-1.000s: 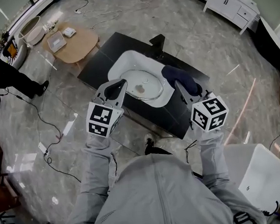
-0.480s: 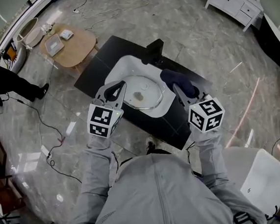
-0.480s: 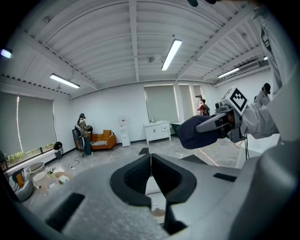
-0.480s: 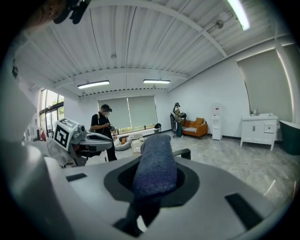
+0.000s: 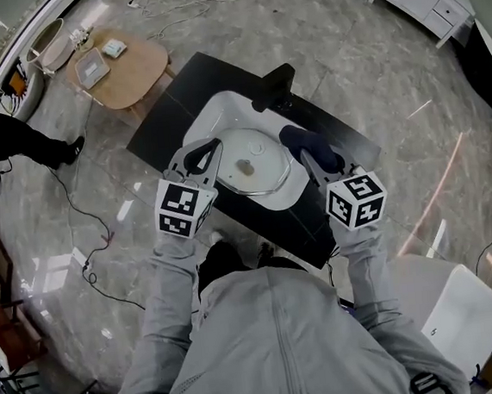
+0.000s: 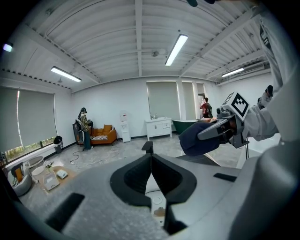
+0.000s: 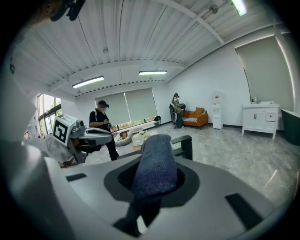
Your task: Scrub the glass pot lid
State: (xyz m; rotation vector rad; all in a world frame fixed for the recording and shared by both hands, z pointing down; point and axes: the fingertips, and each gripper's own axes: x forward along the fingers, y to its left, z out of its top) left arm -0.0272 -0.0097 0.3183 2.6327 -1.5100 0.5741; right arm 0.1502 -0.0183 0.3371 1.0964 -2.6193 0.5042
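The glass pot lid (image 5: 256, 166) lies flat in a white basin (image 5: 217, 114) on a black table (image 5: 172, 97). A brownish spot marks the lid near its middle. My left gripper (image 5: 208, 151) hovers at the lid's left edge, its jaws together with nothing between them; the left gripper view shows it (image 6: 151, 174) above the basin. My right gripper (image 5: 300, 148) sits at the lid's right edge, shut on a dark blue cloth (image 5: 310, 142). That cloth (image 7: 154, 164) fills the jaws in the right gripper view.
A black fixture (image 5: 275, 82) stands at the basin's far side. A low wooden table (image 5: 131, 77) with small boxes is at the upper left, near a standing person (image 5: 6, 137). Cables (image 5: 84, 225) trail over the floor. A white box (image 5: 452, 310) sits at the lower right.
Both grippers hold nearly the same pose beside the lid. The right one with the cloth has edged slightly closer to the lid's rim.
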